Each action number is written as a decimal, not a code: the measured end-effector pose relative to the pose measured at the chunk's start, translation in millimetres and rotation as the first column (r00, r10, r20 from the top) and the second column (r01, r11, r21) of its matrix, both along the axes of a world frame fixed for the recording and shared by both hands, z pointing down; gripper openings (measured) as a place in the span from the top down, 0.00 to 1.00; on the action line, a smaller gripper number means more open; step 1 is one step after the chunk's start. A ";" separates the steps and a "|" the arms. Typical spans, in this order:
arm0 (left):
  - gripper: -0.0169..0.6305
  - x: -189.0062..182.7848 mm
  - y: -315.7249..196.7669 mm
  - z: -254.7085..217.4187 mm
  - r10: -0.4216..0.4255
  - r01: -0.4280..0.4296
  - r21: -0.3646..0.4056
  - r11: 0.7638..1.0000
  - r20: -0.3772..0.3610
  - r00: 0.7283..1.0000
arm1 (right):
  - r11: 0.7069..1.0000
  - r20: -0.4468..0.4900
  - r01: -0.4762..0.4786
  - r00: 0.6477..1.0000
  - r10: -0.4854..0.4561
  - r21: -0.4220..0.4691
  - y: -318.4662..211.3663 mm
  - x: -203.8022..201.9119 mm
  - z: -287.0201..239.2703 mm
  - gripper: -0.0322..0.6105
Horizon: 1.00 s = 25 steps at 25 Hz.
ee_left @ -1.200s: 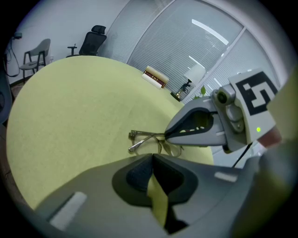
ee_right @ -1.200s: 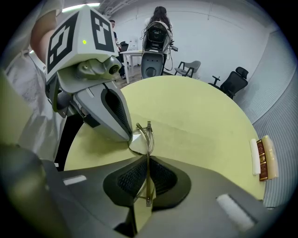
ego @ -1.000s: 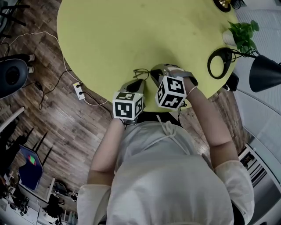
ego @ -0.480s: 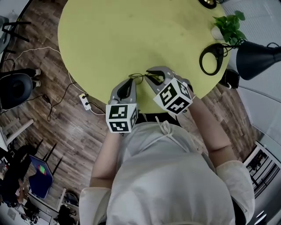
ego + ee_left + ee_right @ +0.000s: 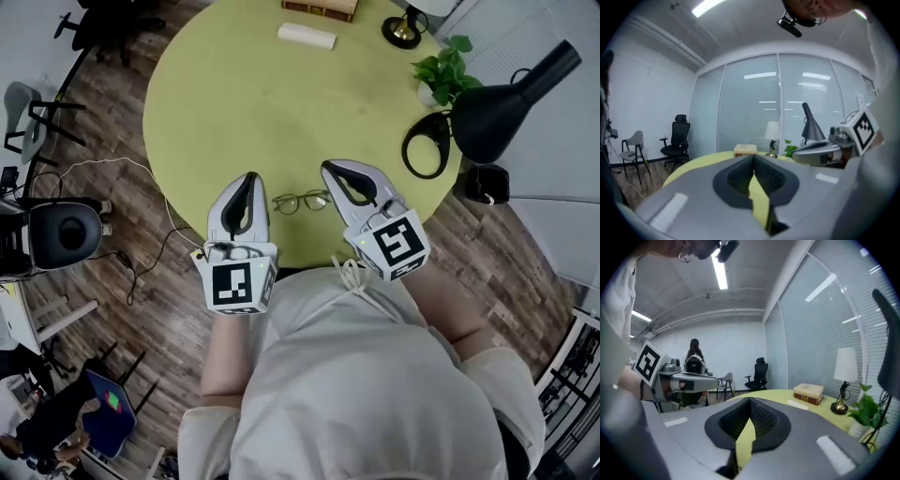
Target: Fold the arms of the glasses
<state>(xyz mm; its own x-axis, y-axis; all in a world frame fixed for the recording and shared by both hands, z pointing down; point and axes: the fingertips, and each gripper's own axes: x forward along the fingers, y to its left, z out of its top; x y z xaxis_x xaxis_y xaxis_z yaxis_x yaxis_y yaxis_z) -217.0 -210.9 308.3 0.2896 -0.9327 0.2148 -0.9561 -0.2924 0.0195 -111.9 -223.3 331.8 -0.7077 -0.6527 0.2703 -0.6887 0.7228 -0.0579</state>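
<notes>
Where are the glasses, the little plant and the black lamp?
glasses (image 5: 302, 201), head view, bridge between the lenses
little plant (image 5: 446, 75), head view, its leaves
black lamp (image 5: 492, 112), head view, its shade

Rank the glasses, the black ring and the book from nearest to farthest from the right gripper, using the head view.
1. Glasses, just left of the right gripper, near table edge.
2. Black ring, to its right.
3. Book, far edge.

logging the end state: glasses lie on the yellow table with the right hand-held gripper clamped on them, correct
Not clamped: the glasses lie on the yellow table, but the right hand-held gripper is clear of them, its jaws just closed on nothing. The right gripper view shows it.
</notes>
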 end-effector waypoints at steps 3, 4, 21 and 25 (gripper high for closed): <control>0.96 10.7 1.7 -34.1 0.031 -0.030 0.104 0.994 -0.003 1.000 | 0.990 0.030 -0.080 0.997 0.077 0.112 -6.9 15.7 -37.1 0.95; 0.96 13.6 2.5 -44.1 0.035 -0.033 0.137 0.990 -0.012 0.999 | 0.986 0.033 -0.099 0.995 0.095 0.136 -8.4 19.7 -45.1 0.95; 0.96 16.9 -5.7 -58.7 0.022 -0.010 0.144 0.989 -0.081 0.996 | 0.985 -0.001 -0.116 0.993 0.117 0.130 -11.5 36.0 -49.3 0.95; 0.96 16.9 -5.2 -55.5 0.025 -0.016 0.134 0.991 -0.071 0.997 | 0.986 -0.003 -0.126 0.992 0.127 0.104 -12.9 38.9 -43.5 0.95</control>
<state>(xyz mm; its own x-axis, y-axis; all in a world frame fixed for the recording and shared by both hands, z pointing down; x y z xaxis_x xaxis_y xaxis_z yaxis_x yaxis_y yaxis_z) -200.1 -216.2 252.8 0.3190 -0.9454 0.0671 -0.9475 -0.3163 0.0477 -73.1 -236.1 288.3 -0.6150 -0.7619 0.2032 -0.7754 0.6312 0.0200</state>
